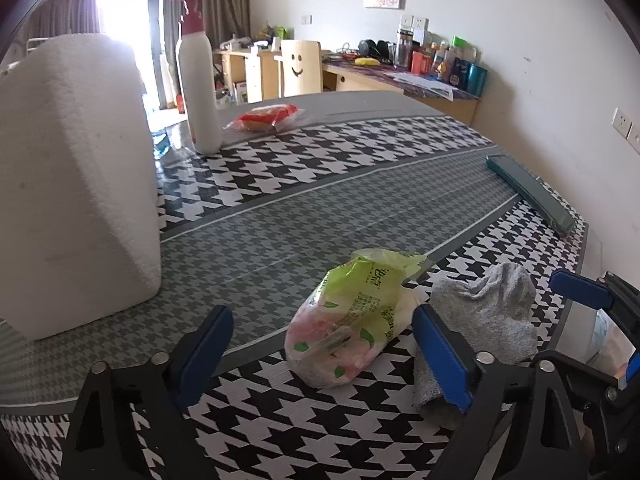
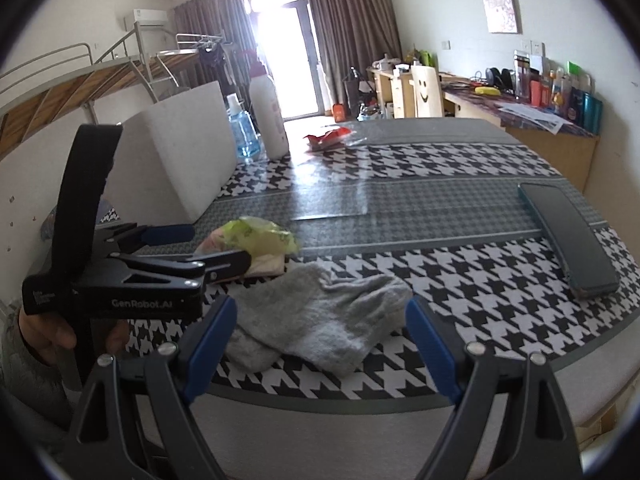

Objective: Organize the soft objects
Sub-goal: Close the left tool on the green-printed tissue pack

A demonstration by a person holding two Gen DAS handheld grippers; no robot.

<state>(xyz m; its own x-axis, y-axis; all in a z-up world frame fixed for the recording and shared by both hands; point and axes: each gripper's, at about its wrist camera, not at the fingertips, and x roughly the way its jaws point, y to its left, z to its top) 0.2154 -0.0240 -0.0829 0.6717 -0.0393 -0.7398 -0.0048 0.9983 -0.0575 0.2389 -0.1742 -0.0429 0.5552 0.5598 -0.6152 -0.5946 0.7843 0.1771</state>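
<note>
— So, item one: where was the green packet (image 1: 352,316)?
— On the houndstooth table (image 1: 360,168), touching the grey sock (image 2: 320,328); white foam block (image 1: 72,184) well apart.
— Claws?
— Left gripper (image 1: 320,356) spread around the packet, not pressing. Right gripper (image 2: 320,344) spread, straddling the sock, pads clear.

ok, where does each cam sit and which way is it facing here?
Left wrist: on the left tool, angled down across the houndstooth table at a green snack bag; own open blue fingers show, right tool at the edge.
Right wrist: on the right tool, facing a grey sock; left tool and a hand show.
Shared: bag, sock, white foam block, pump bottle.
</note>
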